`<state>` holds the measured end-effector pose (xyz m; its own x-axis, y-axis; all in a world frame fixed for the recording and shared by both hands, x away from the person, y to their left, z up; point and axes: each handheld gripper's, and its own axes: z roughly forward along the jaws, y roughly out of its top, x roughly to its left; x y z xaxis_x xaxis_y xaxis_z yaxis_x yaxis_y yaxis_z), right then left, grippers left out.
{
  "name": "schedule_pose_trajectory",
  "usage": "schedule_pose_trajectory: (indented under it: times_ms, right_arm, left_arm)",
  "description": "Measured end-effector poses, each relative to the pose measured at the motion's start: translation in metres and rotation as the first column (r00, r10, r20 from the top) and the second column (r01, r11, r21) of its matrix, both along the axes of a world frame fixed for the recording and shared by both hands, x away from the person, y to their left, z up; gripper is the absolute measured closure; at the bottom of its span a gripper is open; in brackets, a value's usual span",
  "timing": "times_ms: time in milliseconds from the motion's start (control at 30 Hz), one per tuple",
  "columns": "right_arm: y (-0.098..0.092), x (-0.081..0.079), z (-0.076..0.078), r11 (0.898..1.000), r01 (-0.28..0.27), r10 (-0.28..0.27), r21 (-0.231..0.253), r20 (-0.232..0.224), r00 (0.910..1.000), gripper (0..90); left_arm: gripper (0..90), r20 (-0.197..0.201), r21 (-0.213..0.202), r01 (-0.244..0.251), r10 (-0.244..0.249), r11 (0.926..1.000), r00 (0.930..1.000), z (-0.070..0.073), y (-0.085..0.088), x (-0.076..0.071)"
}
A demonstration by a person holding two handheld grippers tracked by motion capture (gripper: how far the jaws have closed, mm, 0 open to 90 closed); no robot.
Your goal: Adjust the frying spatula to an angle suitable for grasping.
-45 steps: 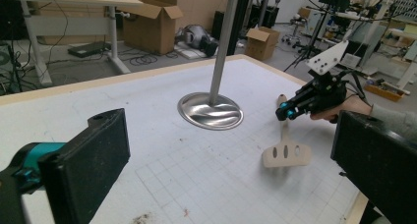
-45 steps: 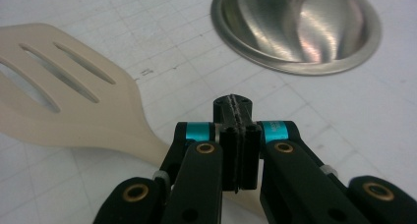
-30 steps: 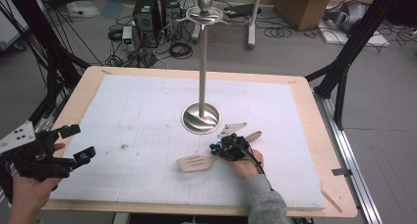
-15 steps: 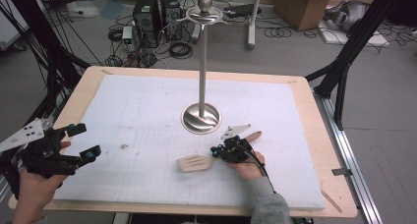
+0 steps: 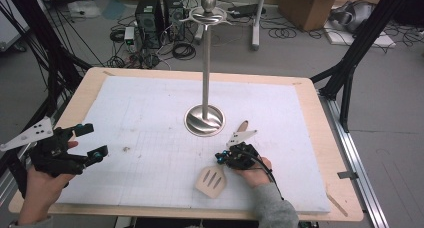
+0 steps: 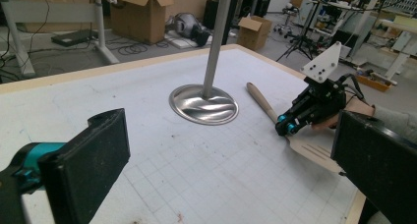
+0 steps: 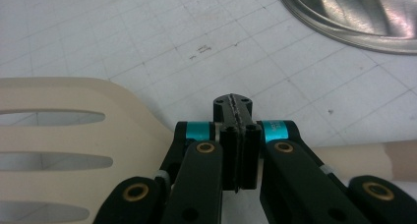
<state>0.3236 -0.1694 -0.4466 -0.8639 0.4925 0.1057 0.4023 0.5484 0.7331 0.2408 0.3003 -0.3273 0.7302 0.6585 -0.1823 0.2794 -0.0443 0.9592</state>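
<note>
A pale wooden slotted spatula [image 5: 211, 181] lies flat on the white mat near the front edge, its handle pointing toward the metal stand's round base [image 5: 204, 121]. My right gripper [image 5: 220, 158] hovers over the spatula's neck, jaws pressed together with nothing between them. In the right gripper view the shut tips [image 7: 233, 106] sit just above the spatula [image 7: 74, 135] where blade meets handle. My left gripper [image 5: 92, 141] stands open at the mat's left edge, holding nothing. In the left gripper view it [image 6: 231, 170] looks across at the spatula [image 6: 314, 153] and the right gripper [image 6: 286, 127].
The stand's tall pole [image 5: 206, 58] rises from the middle of the mat, topped by hooks and a ball. The wooden table rim [image 5: 330, 138] frames the mat. Cardboard boxes, computers and cables lie on the floor beyond.
My left gripper has drifted slightly inward over the mat's left edge. The right gripper and the spatula stay where they were.
</note>
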Motion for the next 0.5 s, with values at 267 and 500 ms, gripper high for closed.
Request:
schedule_pose_trajectory:
  times_ms: [267,500]
  right_arm:
    - [-0.006,-0.007,0.002,1.000,-0.016,0.016,0.000,0.004,0.9999,90.0]
    - [-0.008,-0.011,0.003,0.999,-0.045,0.045,-0.007,0.012,0.9989,90.0]
  left_arm:
    - [1.7,-0.006,-0.002,0.005,-0.005,1.0000,1.0000,-0.001,-0.001,0.002]
    - [1.7,-0.004,-0.003,0.005,-0.005,1.0000,1.0000,-0.001,-0.001,0.002]
